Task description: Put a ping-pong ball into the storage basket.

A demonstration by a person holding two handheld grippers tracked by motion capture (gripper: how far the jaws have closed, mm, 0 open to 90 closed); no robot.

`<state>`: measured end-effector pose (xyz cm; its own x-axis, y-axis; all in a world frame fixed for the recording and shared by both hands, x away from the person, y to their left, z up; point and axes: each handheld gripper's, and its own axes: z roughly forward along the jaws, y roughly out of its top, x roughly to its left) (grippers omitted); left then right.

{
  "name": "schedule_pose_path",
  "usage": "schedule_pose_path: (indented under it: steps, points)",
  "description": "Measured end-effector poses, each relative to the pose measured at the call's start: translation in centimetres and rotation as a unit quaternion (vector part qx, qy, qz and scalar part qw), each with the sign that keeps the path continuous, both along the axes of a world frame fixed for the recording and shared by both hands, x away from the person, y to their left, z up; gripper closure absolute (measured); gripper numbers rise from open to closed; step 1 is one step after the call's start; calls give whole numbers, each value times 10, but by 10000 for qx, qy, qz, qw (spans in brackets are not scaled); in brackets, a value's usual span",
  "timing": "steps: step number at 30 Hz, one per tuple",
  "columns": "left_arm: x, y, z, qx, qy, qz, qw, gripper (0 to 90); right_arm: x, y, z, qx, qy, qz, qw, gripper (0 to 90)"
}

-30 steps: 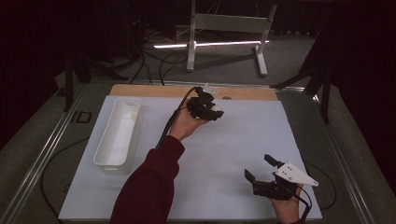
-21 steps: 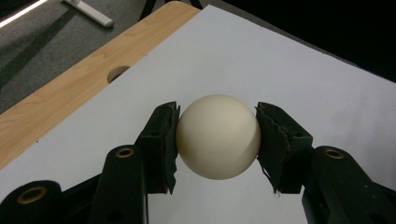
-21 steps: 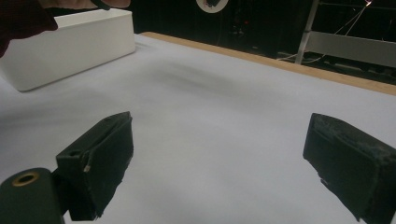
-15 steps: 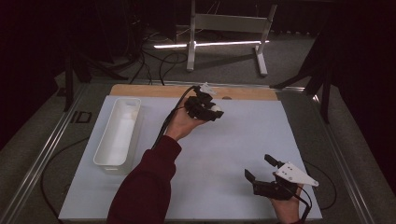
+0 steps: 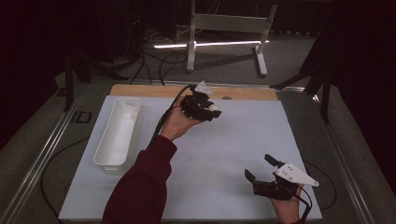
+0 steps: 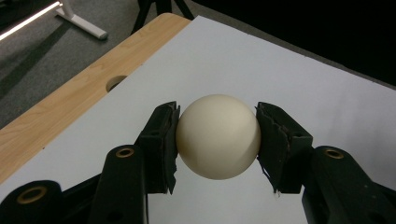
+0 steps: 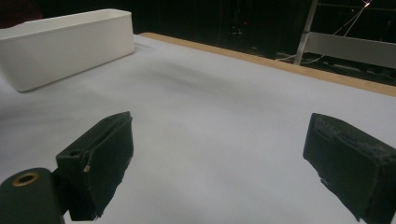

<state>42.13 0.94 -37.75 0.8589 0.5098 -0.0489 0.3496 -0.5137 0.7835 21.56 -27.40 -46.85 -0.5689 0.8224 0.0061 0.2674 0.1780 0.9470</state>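
I can read no text, label, brand, number or sign anywhere in my feeds; nothing written stands on the white paper-covered table (image 5: 219,154), and the long white plastic tray (image 5: 119,130) at nine o'clock is unmarked.

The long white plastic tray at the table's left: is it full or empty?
Empty. In the high view the long white plastic tray shows only its bare white floor; the cream ball sits between the left gripper's pads.

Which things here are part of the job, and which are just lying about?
In the job:
- ball, clamped in the left gripper
- white bin, likely where it goes

Lying about:
- right gripper, open and idle
- metal stand behind the table
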Motion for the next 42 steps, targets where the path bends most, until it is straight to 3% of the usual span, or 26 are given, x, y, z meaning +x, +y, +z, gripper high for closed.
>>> schedule_pose_path:
  steps: [15, 42]
  points:
    - [-6, 8, 8, -152, -66, -107, 9998, 514, 0, -1, 0, 5, 4, -26, 10000, 80]
    - [-13, 26, 20, -167, -164, -119, 9997, 514, 1, -1, -1, -4, 18, -44, 10000, 81]
